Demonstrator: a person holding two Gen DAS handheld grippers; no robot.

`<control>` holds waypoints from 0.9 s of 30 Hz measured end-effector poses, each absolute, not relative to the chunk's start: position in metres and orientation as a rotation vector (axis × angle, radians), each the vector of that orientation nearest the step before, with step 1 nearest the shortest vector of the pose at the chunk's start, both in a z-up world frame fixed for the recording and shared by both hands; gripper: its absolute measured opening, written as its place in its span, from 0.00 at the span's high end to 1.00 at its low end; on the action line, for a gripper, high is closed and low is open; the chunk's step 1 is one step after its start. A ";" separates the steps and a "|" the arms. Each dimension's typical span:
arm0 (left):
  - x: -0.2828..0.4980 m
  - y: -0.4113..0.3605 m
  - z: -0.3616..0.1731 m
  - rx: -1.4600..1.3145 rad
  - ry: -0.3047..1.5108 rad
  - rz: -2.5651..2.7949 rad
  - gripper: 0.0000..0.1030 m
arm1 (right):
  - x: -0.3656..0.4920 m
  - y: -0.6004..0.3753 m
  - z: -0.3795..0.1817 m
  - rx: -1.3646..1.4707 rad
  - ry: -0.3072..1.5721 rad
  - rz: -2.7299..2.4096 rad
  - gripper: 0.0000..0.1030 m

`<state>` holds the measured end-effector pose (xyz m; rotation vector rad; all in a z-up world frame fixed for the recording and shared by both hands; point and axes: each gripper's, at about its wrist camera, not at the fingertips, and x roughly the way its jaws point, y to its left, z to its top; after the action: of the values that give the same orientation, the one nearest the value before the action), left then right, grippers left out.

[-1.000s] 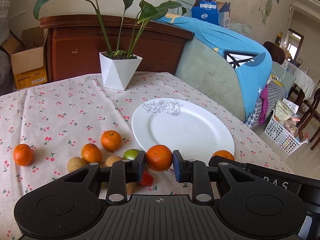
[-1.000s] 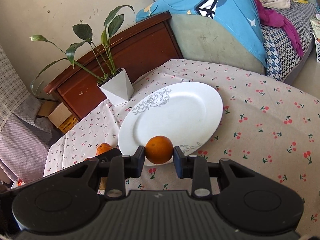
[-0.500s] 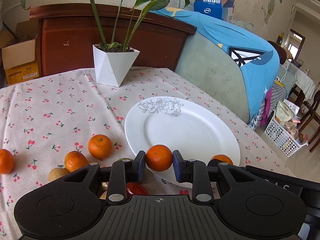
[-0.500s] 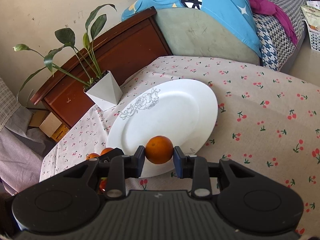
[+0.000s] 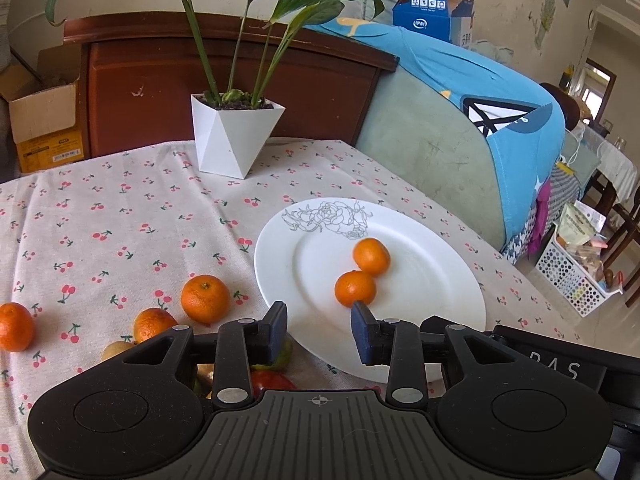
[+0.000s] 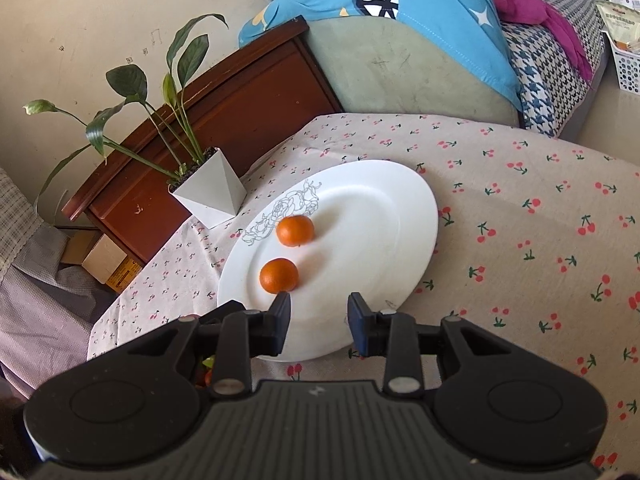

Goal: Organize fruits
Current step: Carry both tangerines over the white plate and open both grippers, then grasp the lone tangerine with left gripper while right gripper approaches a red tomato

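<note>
Nearest in the left wrist view, the left gripper hangs over the near rim of the plate; its jaws are opening and nothing sits between them. Just under its left finger lie a red fruit and a green one, both mostly hidden. To the left on the cherry-print tablecloth rest three loose oranges: one near the plate's edge, one just beside it and lower, and one well apart at the frame's left. A brownish fruit peeks out beside the middle orange.

In the right wrist view, the right gripper also hovers above the plate's near edge, jaws parted and empty, opening slightly.

On the white plate are two oranges: the nearer orange just beyond the left gripper's right pad, and the farther orange touching or almost touching it, close to the grey rose drawing on the far rim. From the right wrist the same pair looks clearly apart.

Beyond the plate stands one white faceted pot with a leafy plant, upright on the cloth. Behind it are a dark wooden headboard, a cardboard box at left, and a sofa draped in blue fabric with one blue carton on top.
</note>
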<state>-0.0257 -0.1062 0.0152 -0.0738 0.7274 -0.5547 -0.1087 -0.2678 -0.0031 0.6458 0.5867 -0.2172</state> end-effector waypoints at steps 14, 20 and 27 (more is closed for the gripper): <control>-0.038 -0.079 0.027 -0.053 0.729 -0.492 0.60 | -0.112 -0.244 0.004 0.585 0.599 -0.154 0.67; -0.043 -0.058 0.034 -0.073 0.711 -0.461 0.56 | -0.114 -0.231 0.004 0.539 0.620 -0.120 0.67; -0.044 -0.029 0.038 -0.092 0.706 -0.407 0.56 | -0.118 -0.210 0.004 0.483 0.646 -0.065 0.67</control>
<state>-0.0443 -0.0294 0.0379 -0.0919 0.7063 -0.4067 -0.1177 -0.2099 0.0044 0.4829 0.6460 -0.0653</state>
